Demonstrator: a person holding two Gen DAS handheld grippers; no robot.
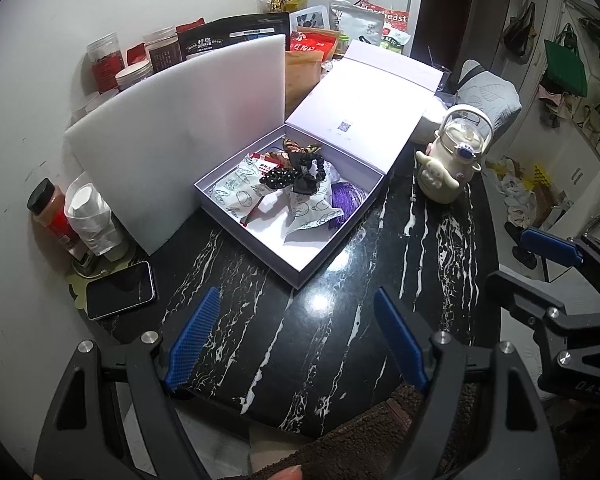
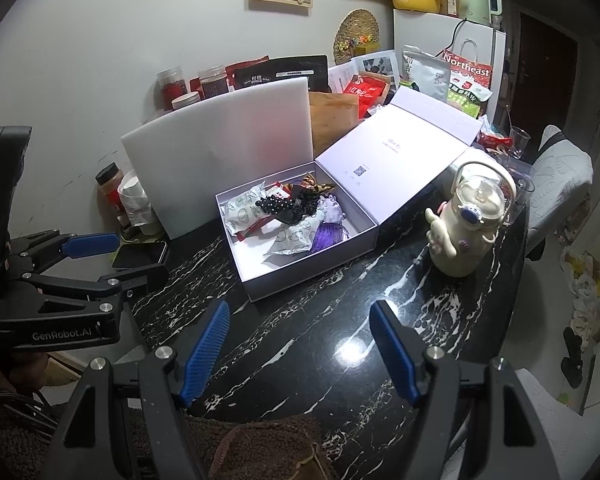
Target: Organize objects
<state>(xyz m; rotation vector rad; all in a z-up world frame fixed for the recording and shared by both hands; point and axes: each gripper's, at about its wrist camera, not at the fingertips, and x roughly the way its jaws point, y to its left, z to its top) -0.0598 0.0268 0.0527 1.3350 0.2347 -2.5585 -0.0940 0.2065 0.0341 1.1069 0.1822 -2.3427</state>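
Both grippers hang over the near edge of the dark marble table [image 1: 340, 264], empty. Left gripper [image 1: 296, 336] has its blue pads spread wide with only tabletop between them; right gripper [image 2: 300, 344] stands likewise spread, pinching nothing. Each tilts downward and forward, toward the open white box [image 2: 260, 284] that sits ahead of them, well apart from the fingertips.

That box already holds the small things: patterned sachets [image 1: 236, 194], a black bead string [image 1: 280, 178], a purple tassel [image 1: 346, 196]. Its lid [image 1: 364, 108] is folded back beyond it, so the tray stays reachable from above. A cream bottle [image 2: 464, 228] stands ahead and right of the right gripper, outside the box. A phone [image 1: 120, 290] lies ahead and left of the left gripper. The white foam board [image 1: 180, 120] leans upright behind the box, probably screening off the clutter.
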